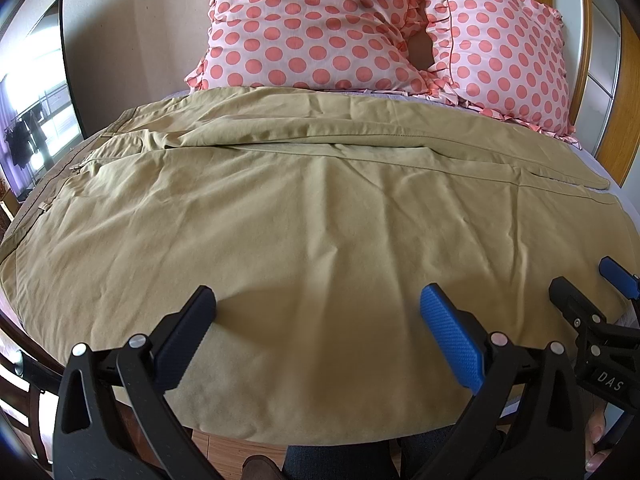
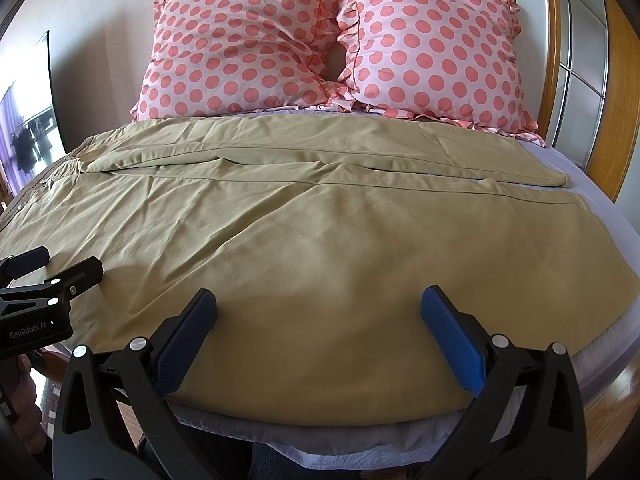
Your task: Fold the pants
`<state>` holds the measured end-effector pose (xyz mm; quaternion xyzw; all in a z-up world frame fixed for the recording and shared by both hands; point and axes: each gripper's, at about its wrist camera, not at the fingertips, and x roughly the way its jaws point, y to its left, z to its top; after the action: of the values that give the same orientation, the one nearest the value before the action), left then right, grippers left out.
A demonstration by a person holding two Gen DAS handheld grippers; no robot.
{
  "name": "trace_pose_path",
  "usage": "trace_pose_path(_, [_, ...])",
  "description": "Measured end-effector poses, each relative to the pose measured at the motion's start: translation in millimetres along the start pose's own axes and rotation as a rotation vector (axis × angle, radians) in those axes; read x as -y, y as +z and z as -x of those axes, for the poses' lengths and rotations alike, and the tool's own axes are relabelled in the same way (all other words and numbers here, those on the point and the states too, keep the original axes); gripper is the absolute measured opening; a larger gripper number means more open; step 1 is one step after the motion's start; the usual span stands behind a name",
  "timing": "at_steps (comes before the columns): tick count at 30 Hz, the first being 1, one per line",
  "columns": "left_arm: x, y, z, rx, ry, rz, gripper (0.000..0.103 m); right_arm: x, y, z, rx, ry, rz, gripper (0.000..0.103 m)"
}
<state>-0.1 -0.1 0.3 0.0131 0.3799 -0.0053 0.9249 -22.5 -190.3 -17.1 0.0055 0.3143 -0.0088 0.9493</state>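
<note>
on the bed [image 2: 592,184], khaki pants [image 1: 312,216] lie flat; left gripper [image 1: 318,312] spread; right gripper [image 2: 318,312] spread

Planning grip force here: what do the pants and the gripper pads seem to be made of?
The pants look like thin matte woven khaki cloth, perhaps cotton: soft creases, stitched seams. The left gripper and right gripper pads look like rubbery plastic with a fine dimpled texture.

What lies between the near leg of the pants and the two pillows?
The far leg of the pants, then a strip of lilac sheet before the pillows. The right wrist view shows it best.
</note>
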Motion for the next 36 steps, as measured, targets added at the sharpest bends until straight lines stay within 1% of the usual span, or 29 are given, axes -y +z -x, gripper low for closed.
trace_pose_path(36, [0.0, -0.1, 0.3, 0.005, 0.000, -0.001, 0.101, -1.5, -2.4, -0.3, 0.009, -0.003, -0.001, 0.102])
